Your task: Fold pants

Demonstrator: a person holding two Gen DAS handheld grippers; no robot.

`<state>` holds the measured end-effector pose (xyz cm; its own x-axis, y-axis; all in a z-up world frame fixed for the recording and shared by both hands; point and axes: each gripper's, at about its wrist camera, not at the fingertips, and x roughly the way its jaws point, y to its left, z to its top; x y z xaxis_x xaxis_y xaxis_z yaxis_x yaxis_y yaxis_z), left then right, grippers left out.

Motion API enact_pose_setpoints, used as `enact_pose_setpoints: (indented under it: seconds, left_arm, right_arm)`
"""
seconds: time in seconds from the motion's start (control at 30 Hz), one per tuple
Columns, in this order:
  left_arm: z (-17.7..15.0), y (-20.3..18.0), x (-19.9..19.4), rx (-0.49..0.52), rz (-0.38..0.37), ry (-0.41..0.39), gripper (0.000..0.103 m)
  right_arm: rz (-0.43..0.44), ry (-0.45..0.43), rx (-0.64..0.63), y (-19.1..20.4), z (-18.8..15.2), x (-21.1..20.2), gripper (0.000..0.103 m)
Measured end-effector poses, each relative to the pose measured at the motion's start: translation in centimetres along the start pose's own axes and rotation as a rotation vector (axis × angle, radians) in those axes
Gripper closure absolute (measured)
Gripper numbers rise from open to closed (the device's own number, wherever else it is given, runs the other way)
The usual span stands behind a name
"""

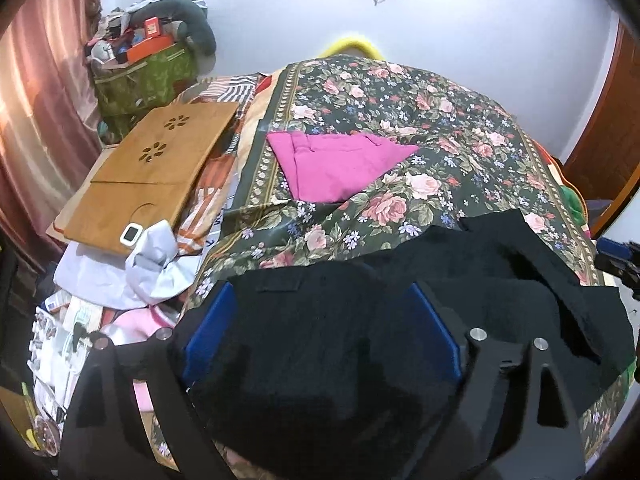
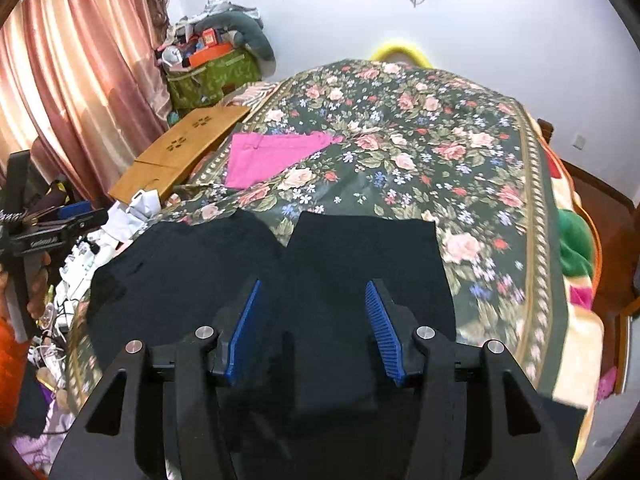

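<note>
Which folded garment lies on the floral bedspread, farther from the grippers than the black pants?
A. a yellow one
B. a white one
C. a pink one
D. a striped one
C: a folded pink cloth garment lies flat on the dark floral bedspread, beyond the black fabric pants, near the light brown wooden board.

Both wrist views near, facing floral bedspread [image 1: 400, 92]

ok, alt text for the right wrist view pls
The right gripper hangs open over black pants spread on a floral bedspread, its blue-padded jaws apart with nothing between them. A folded pink garment lies farther up the bed, a wooden lap desk beside it to the left, with pink curtains beyond.
</note>
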<state>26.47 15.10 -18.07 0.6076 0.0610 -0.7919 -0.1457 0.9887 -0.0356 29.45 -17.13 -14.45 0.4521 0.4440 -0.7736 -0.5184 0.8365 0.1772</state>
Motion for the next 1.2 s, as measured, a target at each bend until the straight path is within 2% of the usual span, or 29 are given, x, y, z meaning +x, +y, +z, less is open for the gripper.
enact_pose_setpoints:
  seconds: [0.4, 0.7, 0.87, 0.93, 0.97, 1.0, 1.03, 1.1, 1.2]
  left_arm:
    - [2.3, -1.5, 6.1, 0.084, 0.01, 0.047, 0.014]
    - [2.7, -2.4, 9.9, 0.12, 0.01, 0.093, 0.014]
    - [2.0, -3.0, 10.7, 0.147, 0.003, 0.115, 0.014]
    - [1.9, -3.3, 10.8, 0.149, -0.001, 0.121, 0.014]
    - [1.8, -3.4, 10.8, 0.15, 0.001, 0.122, 0.014]
    - [1.7, -3.5, 10.8, 0.151, 0.002, 0.122, 0.014]
    - [1.7, -3.6, 10.7, 0.152, 0.002, 0.121, 0.014]
    - [1.6, -3.8, 10.5, 0.153, 0.0, 0.124, 0.014]
    - [1.6, -4.2, 10.0, 0.16, -0.004, 0.127, 0.014]
  right_arm:
    - [0.039, 0.15, -0.022, -0.3, 4.7, 9.2, 0.054]
    - [0.058, 0.363, -0.02, 0.2, 5.4, 17.1, 0.053]
    - [0.046, 0.363, -0.075, 0.7, 5.4, 17.9, 0.05]
    - [0.037, 0.357, -0.082, 0.5, 5.2, 18.1, 0.055]
    - [0.024, 0.35, -0.095, 0.4, 5.1, 18.0, 0.061]
    - [0.008, 0.338, -0.1, 0.3, 5.0, 17.9, 0.071]
    - [-0.005, 0.333, -0.098, 0.2, 5.1, 18.1, 0.075]
    - [-0.028, 0.322, -0.082, -0.5, 5.1, 17.8, 0.095]
    - [-0.022, 0.305, -0.039, -1.2, 5.2, 17.1, 0.096]
